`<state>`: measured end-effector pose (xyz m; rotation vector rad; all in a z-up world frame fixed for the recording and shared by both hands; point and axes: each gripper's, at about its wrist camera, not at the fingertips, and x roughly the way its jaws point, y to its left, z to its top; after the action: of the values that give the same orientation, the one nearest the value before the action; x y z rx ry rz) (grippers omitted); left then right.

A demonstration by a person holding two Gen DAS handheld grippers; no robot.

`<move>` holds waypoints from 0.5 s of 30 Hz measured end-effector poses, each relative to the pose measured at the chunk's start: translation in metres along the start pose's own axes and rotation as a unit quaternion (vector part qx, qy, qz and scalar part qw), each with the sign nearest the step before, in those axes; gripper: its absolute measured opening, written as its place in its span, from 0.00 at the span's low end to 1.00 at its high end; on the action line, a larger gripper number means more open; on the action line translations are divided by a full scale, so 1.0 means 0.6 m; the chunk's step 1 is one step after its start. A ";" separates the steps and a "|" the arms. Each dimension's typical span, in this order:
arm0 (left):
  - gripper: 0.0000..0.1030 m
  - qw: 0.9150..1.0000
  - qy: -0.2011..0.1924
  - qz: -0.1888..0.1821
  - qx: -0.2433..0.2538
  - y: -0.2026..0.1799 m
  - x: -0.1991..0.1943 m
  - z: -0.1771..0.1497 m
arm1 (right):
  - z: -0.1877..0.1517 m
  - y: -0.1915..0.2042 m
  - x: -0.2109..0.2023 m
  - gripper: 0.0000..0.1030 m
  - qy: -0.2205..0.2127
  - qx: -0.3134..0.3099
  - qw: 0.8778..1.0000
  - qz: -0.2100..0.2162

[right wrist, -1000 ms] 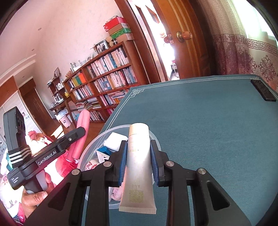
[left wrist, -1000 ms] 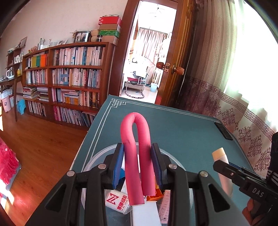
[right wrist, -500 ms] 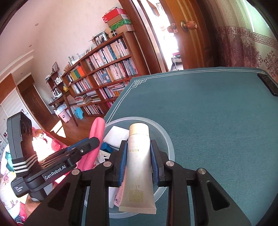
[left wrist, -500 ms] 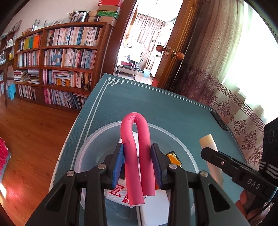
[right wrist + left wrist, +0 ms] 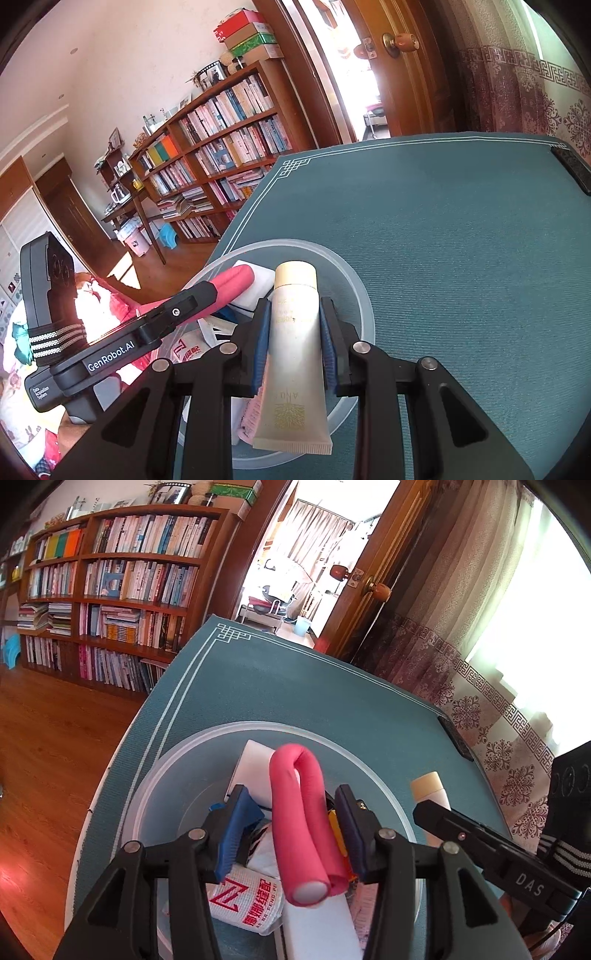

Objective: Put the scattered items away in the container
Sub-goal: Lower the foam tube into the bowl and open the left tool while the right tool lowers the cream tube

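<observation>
You had the left tongs [image 5: 291, 827] spread loosely around the folded pink foam roller [image 5: 301, 823] and the right tongs [image 5: 293, 339] clamping the cream squeeze tube [image 5: 293, 343], both poised over the translucent round plastic container [image 5: 162, 775] directly beneath, ready for dropping.

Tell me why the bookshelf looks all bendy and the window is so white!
Left wrist view: the fisheye lens curves the bookshelf, and the curtained window is overexposed to plain white. Right wrist view: the same lens bends the door frame, the bright doorway washes out, and sunlight glares at the left edge. The pink foam roller and cream tube stay sharp.
</observation>
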<state>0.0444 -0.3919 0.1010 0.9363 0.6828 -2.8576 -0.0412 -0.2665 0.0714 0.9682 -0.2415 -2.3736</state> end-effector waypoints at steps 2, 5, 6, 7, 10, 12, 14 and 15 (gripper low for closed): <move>0.58 1.000 -0.007 0.003 -0.009 0.008 -0.009 0.004 | 0.002 0.005 0.003 0.27 0.001 -0.002 1.000 0.004; 0.65 1.000 -0.021 0.017 -0.015 0.016 -0.025 0.010 | 0.002 0.016 0.009 0.27 0.006 -0.004 1.000 0.014; 0.67 0.999 -0.027 0.024 -0.015 0.017 -0.030 0.011 | 0.002 0.021 0.011 0.27 0.008 -0.006 1.000 0.017; 0.71 0.999 -0.033 0.032 -0.014 0.018 -0.035 0.013 | 0.001 0.027 0.013 0.27 0.009 -0.009 1.000 0.020; 0.78 0.998 -0.047 0.051 -0.006 0.020 -0.047 0.016 | -0.001 0.043 0.021 0.27 0.014 -0.015 0.999 0.029; 0.78 0.997 -0.054 0.063 -0.001 0.020 -0.055 0.017 | -0.001 0.056 0.026 0.27 0.016 -0.021 0.999 0.033; 0.79 0.996 -0.058 0.068 0.002 0.022 -0.060 0.019 | 0.000 0.067 0.034 0.27 0.018 -0.028 0.999 0.035; 0.79 0.996 -0.059 0.069 0.001 0.024 -0.062 0.019 | 0.001 0.072 0.038 0.27 0.020 -0.031 0.999 0.036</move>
<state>0.0709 -0.4128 0.1250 0.7746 0.5793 -2.7657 -0.0363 -0.3150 0.0738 0.9616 -0.1841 -2.2804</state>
